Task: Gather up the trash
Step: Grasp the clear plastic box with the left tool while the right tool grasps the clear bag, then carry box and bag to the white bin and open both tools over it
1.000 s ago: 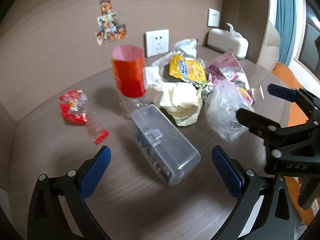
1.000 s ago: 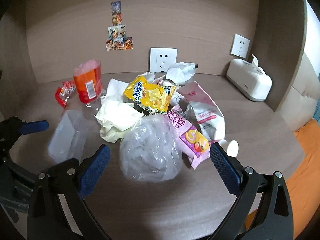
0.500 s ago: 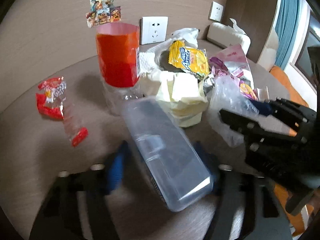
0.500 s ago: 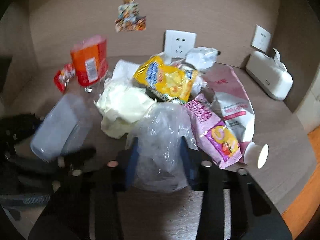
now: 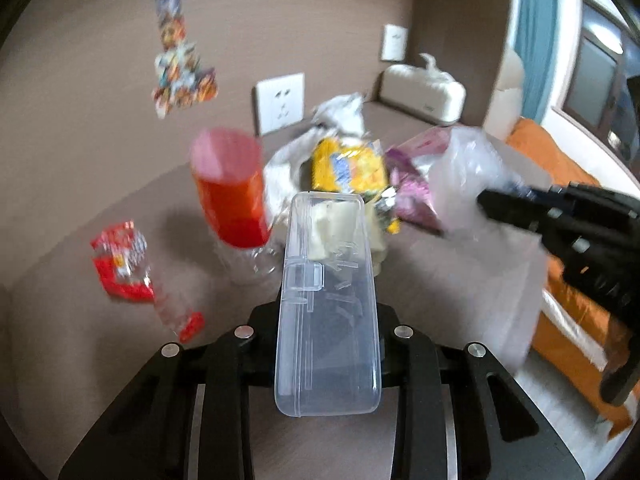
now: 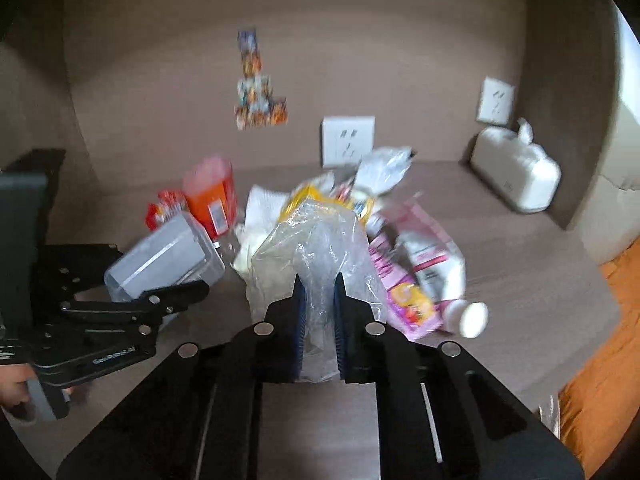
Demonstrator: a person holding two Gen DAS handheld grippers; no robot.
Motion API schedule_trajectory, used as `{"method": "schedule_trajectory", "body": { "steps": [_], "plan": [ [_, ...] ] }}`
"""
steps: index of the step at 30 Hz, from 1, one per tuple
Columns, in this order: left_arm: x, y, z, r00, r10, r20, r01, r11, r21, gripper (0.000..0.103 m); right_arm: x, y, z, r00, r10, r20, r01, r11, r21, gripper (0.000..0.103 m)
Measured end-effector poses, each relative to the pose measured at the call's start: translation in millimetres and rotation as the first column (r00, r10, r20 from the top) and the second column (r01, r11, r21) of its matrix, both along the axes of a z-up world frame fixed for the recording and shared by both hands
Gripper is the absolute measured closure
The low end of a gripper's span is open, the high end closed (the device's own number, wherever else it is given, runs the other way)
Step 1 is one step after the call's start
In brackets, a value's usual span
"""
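A clear plastic box [image 5: 326, 308] sits lengthwise between the jaws of my left gripper [image 5: 328, 316], which is shut on it and holds it above the brown table [image 5: 80, 340]. From the right wrist view the same box [image 6: 160, 260] shows at the left, in the black left gripper [image 6: 176, 292]. My right gripper [image 6: 319, 300] is closing, its blue pads pressing a crumpled clear plastic bag [image 6: 320, 240] that stands up between them. In the left wrist view that bag [image 5: 464, 176] hangs off the right gripper [image 5: 500, 200], raised at the right.
On the table lie an orange-labelled bottle [image 5: 230, 188], a red wrapper [image 5: 120, 264], a yellow snack bag [image 5: 348, 168], cream paper [image 6: 256, 240], pink wrappers [image 6: 404, 296] and a small white cup [image 6: 472, 318]. A tissue box [image 6: 516, 180] stands back right. Orange bedding [image 5: 560, 168] lies beyond the table's right edge.
Both grippers went from wide open to closed, the left on the clear box, the right on the clear bag. Both have risen, lifting box and bag off the table.
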State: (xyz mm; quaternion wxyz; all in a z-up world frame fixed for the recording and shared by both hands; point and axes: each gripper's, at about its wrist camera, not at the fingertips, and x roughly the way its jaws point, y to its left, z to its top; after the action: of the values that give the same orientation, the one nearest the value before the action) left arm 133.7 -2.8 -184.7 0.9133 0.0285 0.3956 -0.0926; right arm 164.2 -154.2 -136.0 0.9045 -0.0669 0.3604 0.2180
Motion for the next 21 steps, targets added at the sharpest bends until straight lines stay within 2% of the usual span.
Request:
{"method": "schedule_trajectory", "body": {
  "steps": [5, 9, 12, 16, 19, 21],
  "plan": [
    [-10.9, -38.3, 25.1, 0.994, -0.106, 0.023, 0.107, 0.994, -0.012, 0.073, -27.6, -44.4, 31.8, 0.994, -0.103, 0.030, 0.103, 0.995, 0.000, 0.089],
    [-15.6, -90.0, 30.5, 0.975, -0.223, 0.023, 0.224, 0.973, -0.048, 0.073, -49.4, -93.4, 38.2, 0.977, -0.214, 0.024, 0.214, 0.977, -0.020, 0.089],
    [-21.6, -135.1, 26.8, 0.947, -0.320, 0.020, 0.321, 0.945, -0.059, 0.073, -68.6, -134.4, 34.8, 0.953, -0.304, 0.007, 0.304, 0.952, -0.033, 0.089],
    [-29.6, -192.5, 9.6, 0.899, -0.439, 0.003, 0.438, 0.896, -0.068, 0.073, -88.5, -180.6, 17.4, 0.918, -0.395, -0.016, 0.394, 0.918, -0.051, 0.089],
    [-33.8, -239.5, -19.0, 0.856, -0.517, -0.028, 0.513, 0.854, -0.088, 0.073, -101.9, -209.1, -3.8, 0.895, -0.444, -0.039, 0.442, 0.896, -0.053, 0.089],
    [-35.2, -260.2, -39.8, 0.836, -0.548, -0.044, 0.543, 0.835, -0.085, 0.073, -109.0, -225.5, -23.8, 0.882, -0.468, -0.057, 0.466, 0.883, -0.058, 0.089]
  ]
}}
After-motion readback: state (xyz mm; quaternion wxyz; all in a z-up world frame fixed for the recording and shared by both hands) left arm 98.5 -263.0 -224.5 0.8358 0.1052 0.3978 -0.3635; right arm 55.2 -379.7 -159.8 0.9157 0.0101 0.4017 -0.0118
